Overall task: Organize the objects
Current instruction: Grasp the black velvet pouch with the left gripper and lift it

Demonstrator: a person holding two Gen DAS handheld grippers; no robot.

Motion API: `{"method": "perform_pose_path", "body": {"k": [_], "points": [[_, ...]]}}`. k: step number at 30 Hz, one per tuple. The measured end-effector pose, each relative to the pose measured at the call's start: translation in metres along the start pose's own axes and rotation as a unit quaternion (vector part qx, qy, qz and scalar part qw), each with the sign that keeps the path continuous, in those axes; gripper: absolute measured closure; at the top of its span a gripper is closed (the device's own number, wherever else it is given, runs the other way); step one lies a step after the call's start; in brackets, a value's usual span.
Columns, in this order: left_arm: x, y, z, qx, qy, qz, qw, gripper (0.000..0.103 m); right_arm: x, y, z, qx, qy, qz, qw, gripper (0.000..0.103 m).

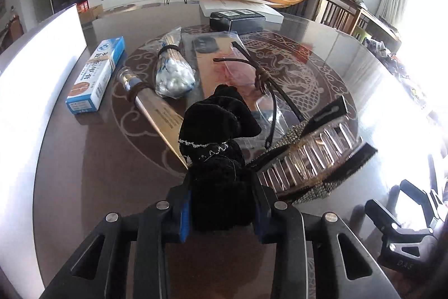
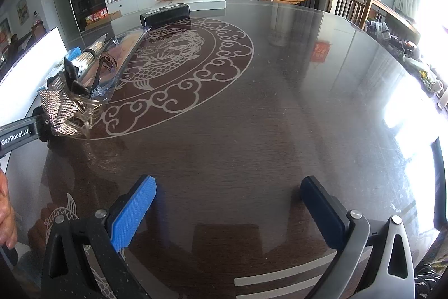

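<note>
My left gripper [image 1: 221, 210] is shut on a black fabric hair piece [image 1: 218, 147] joined to a clear hair claw with a rhinestone bow [image 1: 308, 159], held over the dark table [image 1: 98, 173]. Beyond it lie clear glasses [image 1: 252, 77] on a flat packet, a bag of cotton swabs [image 1: 173, 69], a long metallic packet [image 1: 156, 114] and a blue-white box [image 1: 96, 74]. In the right wrist view the bow [image 2: 64, 108] and the left gripper [image 2: 42, 128] show at the far left. My right gripper [image 2: 226, 212] is open and empty low over the table [image 2: 280, 131].
A black box [image 1: 238, 20] and a flat white box [image 1: 252, 4] sit at the table's far edge. A bright white panel [image 1: 36, 55] stands at the left. Wooden chairs [image 2: 350, 4] stand at the right. The right gripper [image 1: 403, 231] shows at the left wrist view's lower right.
</note>
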State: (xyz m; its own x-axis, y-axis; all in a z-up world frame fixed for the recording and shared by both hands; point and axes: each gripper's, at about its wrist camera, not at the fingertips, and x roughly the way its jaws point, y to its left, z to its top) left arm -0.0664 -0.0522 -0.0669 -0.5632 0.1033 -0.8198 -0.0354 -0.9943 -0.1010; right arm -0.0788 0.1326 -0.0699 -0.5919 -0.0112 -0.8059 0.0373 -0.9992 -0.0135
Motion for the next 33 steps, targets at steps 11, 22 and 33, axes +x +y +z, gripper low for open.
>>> {"method": "perform_pose_path", "body": {"k": [11, 22, 33], "points": [[-0.026, 0.036, -0.029, -0.001, 0.014, 0.041, 0.999, 0.066, 0.001, 0.0, 0.0, 0.0, 0.0, 0.0, 1.0, 0.0], [-0.028, 0.04, -0.037, 0.012, 0.028, 0.044, 0.9986, 0.033, 0.001, 0.0, 0.0, 0.0, -0.001, 0.0, 1.0, 0.0], [-0.022, 0.042, -0.034, 0.02, 0.034, 0.052, 0.9979, 0.018, 0.002, 0.0, 0.0, 0.0, -0.001, 0.0, 1.0, 0.0]]}}
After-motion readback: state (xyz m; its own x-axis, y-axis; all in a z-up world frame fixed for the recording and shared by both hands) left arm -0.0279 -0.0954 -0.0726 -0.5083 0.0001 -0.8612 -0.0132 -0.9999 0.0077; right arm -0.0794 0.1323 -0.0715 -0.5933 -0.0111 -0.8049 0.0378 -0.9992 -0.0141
